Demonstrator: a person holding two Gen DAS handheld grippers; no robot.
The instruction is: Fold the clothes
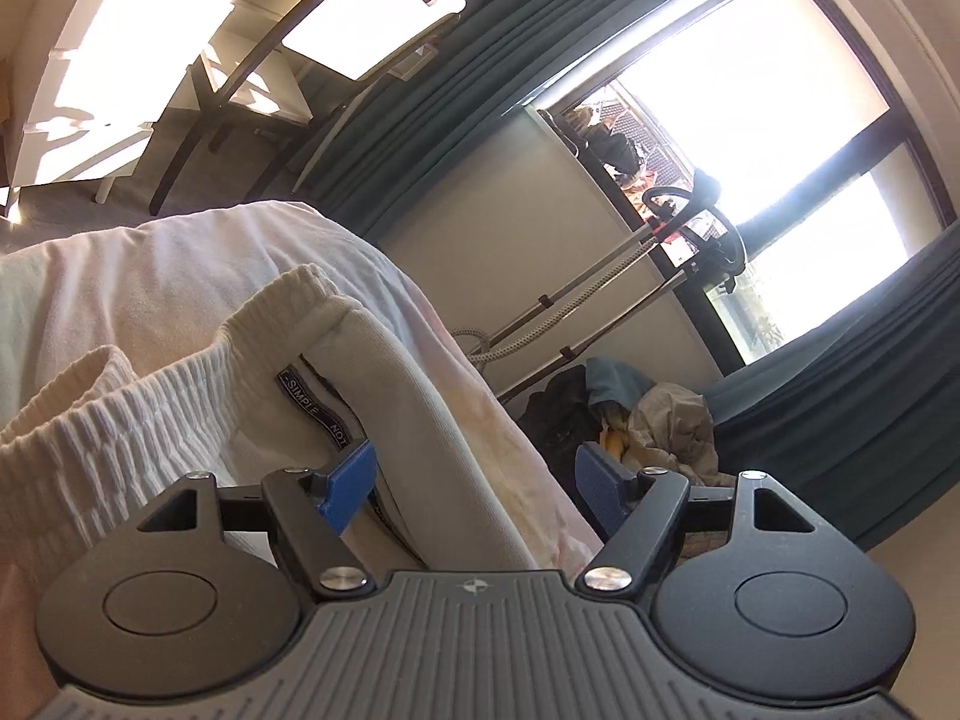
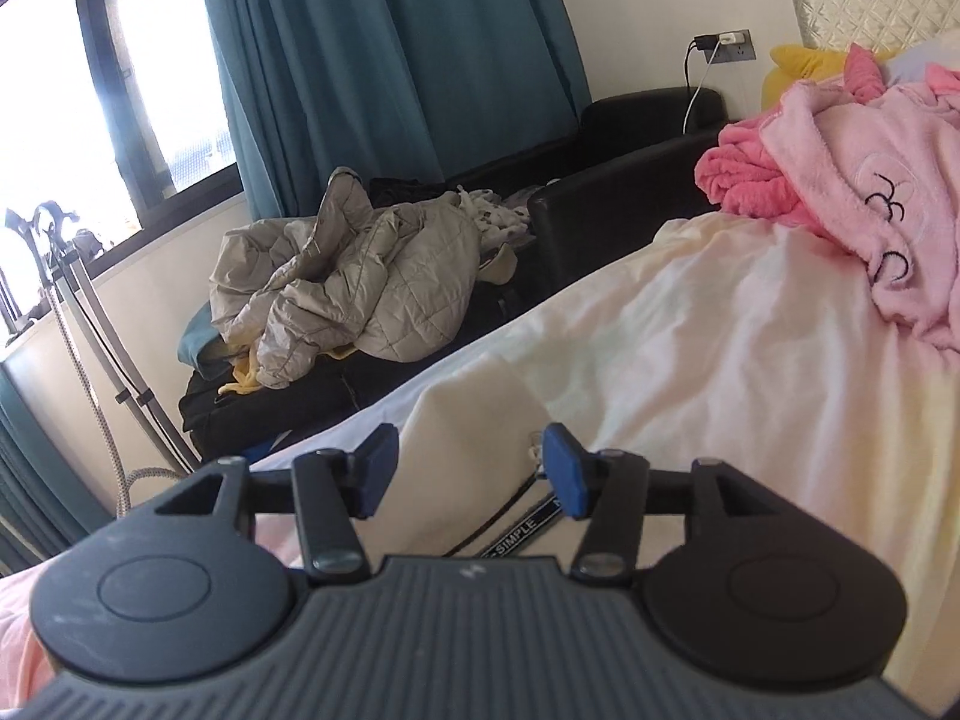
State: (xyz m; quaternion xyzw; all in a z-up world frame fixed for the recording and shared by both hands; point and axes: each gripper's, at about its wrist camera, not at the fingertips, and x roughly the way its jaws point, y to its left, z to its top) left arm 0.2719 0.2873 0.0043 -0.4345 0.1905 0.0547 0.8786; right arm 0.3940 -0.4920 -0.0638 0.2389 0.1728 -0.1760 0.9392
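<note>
Left wrist view: cream sweatpants [image 1: 180, 396] on the bed [image 1: 150, 258], both my grippers released.

My left fingers [image 1: 474, 489] straddle the fabric edge by the ribbed waistband [image 1: 120, 420]; my right fingers [image 2: 468, 468] gape over a folded corner [image 2: 474, 414]. Soft, light, floppy fleece, I judge; best pinched at the thick elastic waistband.

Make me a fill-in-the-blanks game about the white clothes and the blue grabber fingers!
1. The cream ribbed-waistband garment lies between the left gripper's blue fingers, which are ____.
2. The dark woven label on it reads "____".
3. The fluffy robe on the bed is ____ in colour.
4. The quilted beige jacket lies on a ____ sofa.

Missing words: open; SIMPLE; pink; black
</note>
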